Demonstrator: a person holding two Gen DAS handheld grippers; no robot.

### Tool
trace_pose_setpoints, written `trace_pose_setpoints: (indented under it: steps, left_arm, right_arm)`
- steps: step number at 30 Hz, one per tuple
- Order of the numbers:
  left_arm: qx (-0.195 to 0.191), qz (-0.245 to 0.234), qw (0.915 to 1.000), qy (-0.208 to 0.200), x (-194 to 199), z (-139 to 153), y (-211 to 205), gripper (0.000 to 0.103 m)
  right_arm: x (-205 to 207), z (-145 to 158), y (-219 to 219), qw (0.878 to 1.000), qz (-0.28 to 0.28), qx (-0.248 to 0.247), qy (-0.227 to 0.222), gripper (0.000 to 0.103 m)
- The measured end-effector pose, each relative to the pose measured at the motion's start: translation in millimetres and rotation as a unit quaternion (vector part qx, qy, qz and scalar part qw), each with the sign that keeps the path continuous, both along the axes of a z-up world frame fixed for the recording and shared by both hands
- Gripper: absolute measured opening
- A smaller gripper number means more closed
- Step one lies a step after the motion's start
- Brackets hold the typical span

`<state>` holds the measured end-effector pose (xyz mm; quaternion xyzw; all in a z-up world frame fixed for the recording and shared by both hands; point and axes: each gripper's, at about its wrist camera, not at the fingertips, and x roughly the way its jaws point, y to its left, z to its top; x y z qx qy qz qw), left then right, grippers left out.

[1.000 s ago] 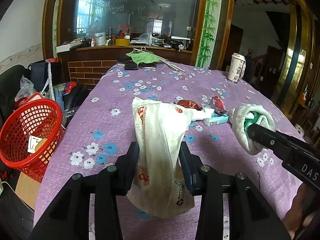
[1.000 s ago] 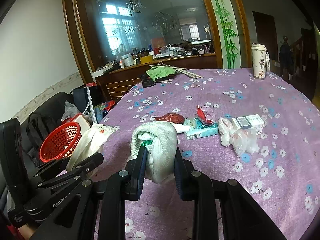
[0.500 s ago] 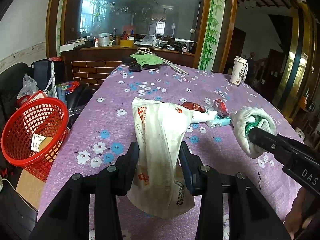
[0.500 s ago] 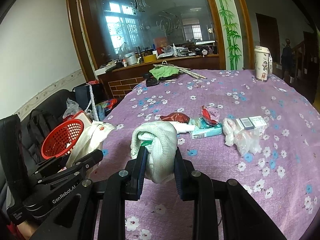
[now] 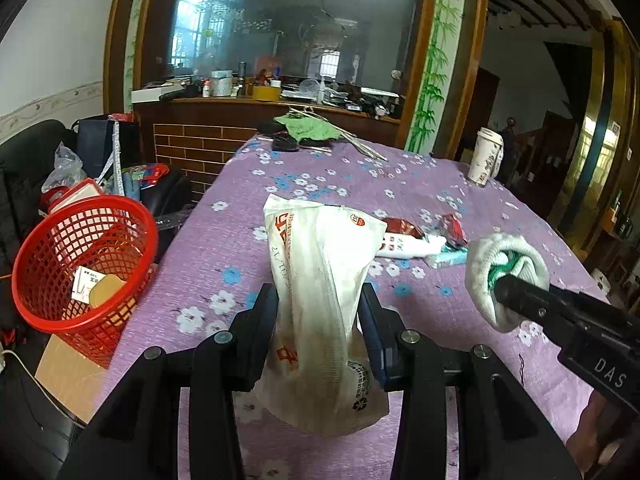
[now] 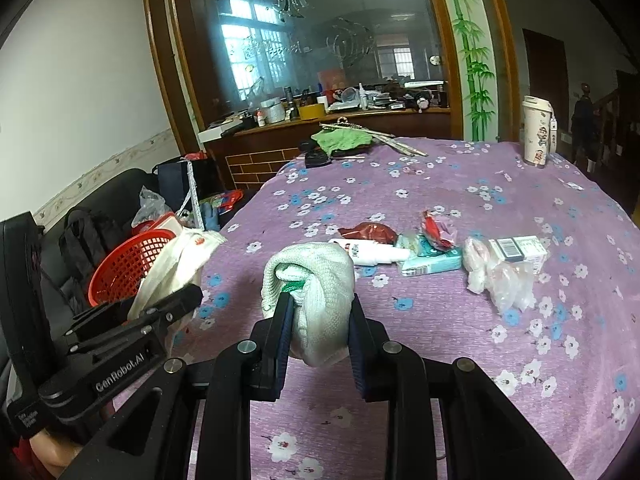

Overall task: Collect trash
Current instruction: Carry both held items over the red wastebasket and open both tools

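**Soft trash, held in the middle**

The left tongs [image 5: 318, 320] squeeze a light, floppy white bag [image 5: 324, 312] above the table [image 5: 460, 184]. The right tongs [image 6: 318, 320] pinch a soft rolled cloth [image 6: 316, 280]. Both squash easily; mid-body grips look best.

Between my left tongs [image 5: 320, 320] there's a cream plastic bag [image 5: 320, 300] with red-orange print and a dark recycling mark low down. My right tongs [image 6: 318, 316], black with blue pads, hold a pale knit cloth [image 6: 316, 284] with a green streak inside. The tablecloth [image 6: 460, 184] under both is purple with white and blue flowers (pretty loud). Left of my left tongs is a bright red mesh basket [image 5: 80, 264]. Ahead of the right tongs lie a dark red wrapper [image 6: 370, 232] and a teal pack [image 6: 430, 262].
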<state>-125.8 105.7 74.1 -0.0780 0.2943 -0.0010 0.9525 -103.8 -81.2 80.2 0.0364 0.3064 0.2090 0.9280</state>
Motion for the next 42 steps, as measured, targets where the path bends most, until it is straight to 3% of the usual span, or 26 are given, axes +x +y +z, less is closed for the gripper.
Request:
trace_pose_setpoints:
  steps: [12,28,34,42]
  left_arm:
    - [-0.018,0.072,0.9968,-0.030,-7.0,27.5,74.2,0.039]
    - [-0.026,0.194,0.9802,-0.031,-22.2,32.3,213.2,0.039]
    - [-0.031,0.207,0.9776,-0.018,-23.4,24.7,237.9,0.039]
    - [-0.029,0.209,0.9774,-0.005,-14.2,13.6,247.7,0.039]
  right_arm:
    - [16.0,18.6,46.6,0.998,0.062,0.007,0.020,0.028]
    - [54.8,45.4,180.4,0.983,0.181,-0.002,0.044,0.028]
    - [69.6,39.9,230.3,0.977,0.204,-0.011,0.054,0.028]
    - [89.0,25.3,265.3,0.973,0.217,-0.015,0.081,0.029]
